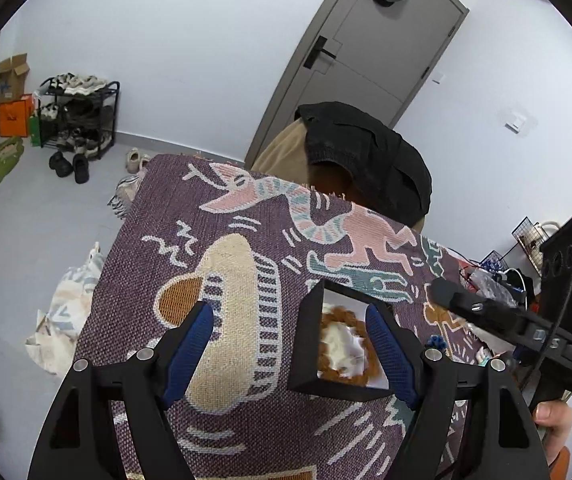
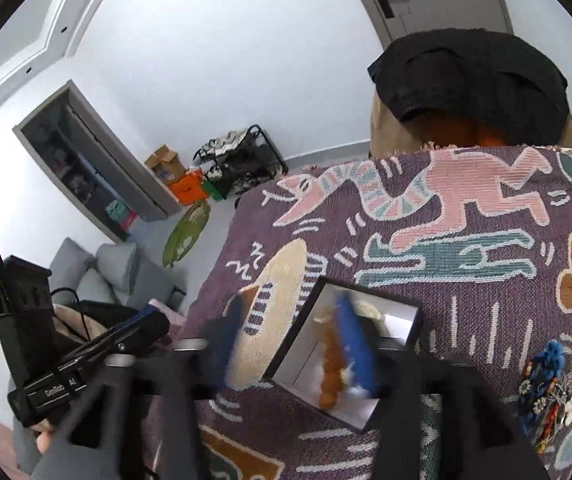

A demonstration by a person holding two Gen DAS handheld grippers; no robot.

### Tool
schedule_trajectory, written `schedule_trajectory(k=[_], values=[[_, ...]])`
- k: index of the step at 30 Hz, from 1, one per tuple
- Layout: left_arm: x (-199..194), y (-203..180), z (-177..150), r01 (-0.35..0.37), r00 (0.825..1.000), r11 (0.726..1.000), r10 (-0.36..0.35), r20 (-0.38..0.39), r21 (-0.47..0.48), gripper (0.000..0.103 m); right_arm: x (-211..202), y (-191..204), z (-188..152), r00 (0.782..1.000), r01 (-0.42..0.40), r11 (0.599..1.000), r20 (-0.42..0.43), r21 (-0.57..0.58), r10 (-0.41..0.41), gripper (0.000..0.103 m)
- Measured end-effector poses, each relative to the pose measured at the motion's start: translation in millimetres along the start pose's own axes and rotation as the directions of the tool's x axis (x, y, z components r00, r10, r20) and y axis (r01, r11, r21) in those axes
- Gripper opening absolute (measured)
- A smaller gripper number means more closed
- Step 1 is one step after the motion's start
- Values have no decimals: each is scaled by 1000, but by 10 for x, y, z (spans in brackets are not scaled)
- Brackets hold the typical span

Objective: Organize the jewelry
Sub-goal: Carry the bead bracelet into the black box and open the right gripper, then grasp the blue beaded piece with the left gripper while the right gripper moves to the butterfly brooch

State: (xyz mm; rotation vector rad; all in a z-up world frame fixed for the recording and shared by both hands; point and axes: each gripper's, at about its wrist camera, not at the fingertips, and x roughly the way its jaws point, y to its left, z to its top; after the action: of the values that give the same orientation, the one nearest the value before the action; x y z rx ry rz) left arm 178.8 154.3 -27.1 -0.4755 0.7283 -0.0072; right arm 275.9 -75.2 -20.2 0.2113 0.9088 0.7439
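Note:
A black open box with a white lining lies on the patterned purple cloth. An orange-brown bead bracelet lies inside it. My left gripper is open, its fingers astride the box's left wall, the right blue fingertip inside the box. In the right wrist view the box holds the bracelet, and my right gripper is open and blurred, its right blue fingertip over the box. A heap of mixed jewelry lies at the right.
A chair draped with a black garment stands behind the table. A shoe rack and shoes stand by the far wall, bags lie on the floor at the left. A grey sofa is at the left in the right wrist view.

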Motion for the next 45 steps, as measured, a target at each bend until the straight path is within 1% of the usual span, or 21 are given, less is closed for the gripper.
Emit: schedule_trajectory(k=[1, 2, 5, 14, 25, 30, 38, 41, 45], values=[[6, -15, -7, 2, 1000, 1000, -2, -2, 2, 79, -51, -11, -15, 1000, 14, 1000, 15, -2, -14, 67], [12, -25, -13, 6, 1000, 1000, -6, -4, 5, 79, -108, -42, -28, 999, 35, 999, 29, -4, -35, 67], [27, -101, -36, 21, 1000, 1000, -21, -9, 16, 79, -228, -188, -54, 998, 53, 998, 34, 24, -53, 67], [181, -528, -115, 82, 996, 993, -79, -41, 86, 79, -591, -713, -188, 987, 146, 984, 50, 103, -152, 67], [433, -1028, -225, 134, 988, 979, -121, -94, 151, 79, -950, -1260, -324, 974, 205, 960, 61, 188, -220, 67], [586, -1263, -267, 157, 983, 970, -136, -124, 183, 79, -1108, -1513, -440, 966, 233, 946, 56, 226, -252, 67], [930, -1669, -380, 208, 964, 950, -159, -212, 232, 79, -1228, -1881, -613, 963, 249, 926, 27, 283, -267, 67], [1094, -1820, -453, 231, 953, 942, -167, -254, 245, 79, -1215, -2015, -688, 964, 253, 922, 3, 294, -266, 67], [1343, -2015, -583, 268, 929, 931, -181, -324, 249, 79, -1176, -2193, -797, 964, 262, 914, -39, 310, -263, 67]])
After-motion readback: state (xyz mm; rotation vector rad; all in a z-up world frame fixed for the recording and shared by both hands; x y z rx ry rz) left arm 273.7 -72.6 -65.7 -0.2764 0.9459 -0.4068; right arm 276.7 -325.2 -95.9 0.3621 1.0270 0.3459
